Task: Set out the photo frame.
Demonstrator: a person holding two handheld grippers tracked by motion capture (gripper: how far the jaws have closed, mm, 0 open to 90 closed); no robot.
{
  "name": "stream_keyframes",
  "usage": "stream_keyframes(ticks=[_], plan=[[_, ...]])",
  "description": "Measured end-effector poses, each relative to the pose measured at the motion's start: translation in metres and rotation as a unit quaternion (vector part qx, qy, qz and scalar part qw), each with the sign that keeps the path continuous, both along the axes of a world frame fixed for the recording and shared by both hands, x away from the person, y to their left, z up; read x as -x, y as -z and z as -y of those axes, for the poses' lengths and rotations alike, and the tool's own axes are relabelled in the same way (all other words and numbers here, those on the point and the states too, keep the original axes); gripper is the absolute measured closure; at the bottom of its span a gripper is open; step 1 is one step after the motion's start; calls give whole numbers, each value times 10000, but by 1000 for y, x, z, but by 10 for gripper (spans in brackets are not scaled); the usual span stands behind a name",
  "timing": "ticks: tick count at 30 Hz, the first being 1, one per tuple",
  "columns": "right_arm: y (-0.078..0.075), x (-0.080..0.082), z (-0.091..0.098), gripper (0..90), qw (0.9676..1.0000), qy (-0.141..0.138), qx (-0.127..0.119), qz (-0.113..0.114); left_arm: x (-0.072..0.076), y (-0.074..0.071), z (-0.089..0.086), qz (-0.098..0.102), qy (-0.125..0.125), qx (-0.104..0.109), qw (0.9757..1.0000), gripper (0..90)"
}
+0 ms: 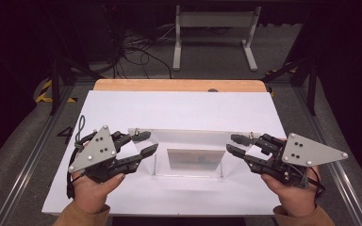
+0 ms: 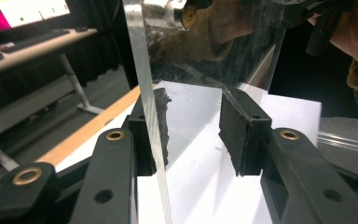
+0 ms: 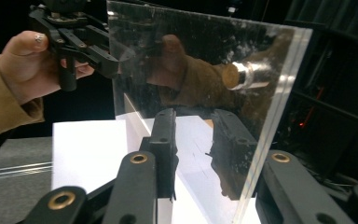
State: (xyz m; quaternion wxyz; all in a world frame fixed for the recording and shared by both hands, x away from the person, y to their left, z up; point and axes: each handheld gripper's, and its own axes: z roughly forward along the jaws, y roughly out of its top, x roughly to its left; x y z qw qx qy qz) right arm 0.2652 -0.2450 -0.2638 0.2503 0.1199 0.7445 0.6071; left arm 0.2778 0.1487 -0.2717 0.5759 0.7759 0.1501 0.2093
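White surface (image 1: 179,110): clear acrylic stand (image 1: 188,141) at centre, lifted off it. Left claw (image 1: 143,143) at 9 o'clock, jaws partly closed, gripping the stand's left panel. Right claw (image 1: 238,144) at 3 o'clock, likewise clamped on the right panel.

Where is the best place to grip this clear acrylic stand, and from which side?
Grip the clear acrylic stand by its upright end panels, one per side, coming in level from left and right. The left tongs and right tongs already straddle those thin, flat edges.
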Motion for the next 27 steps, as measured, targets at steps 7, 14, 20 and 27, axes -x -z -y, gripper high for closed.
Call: stream_keyframes(ticks=[7,14,20,27], plan=[[-5,-1,4,684,9985,-171,-135,-504,3,-3,-2,-445,179,103,9988,626],[0,-9,8,672,9972,-202,-307,-645,-2,-2,1,-455,202,173,9986,632],[4,-17,8,654,9972,-194,-452,-561,-10,3,1,-364,173,333,9986,617],[9,-26,5,602,9984,-7,-425,-382,-18,9,5,-313,109,385,9987,518]])
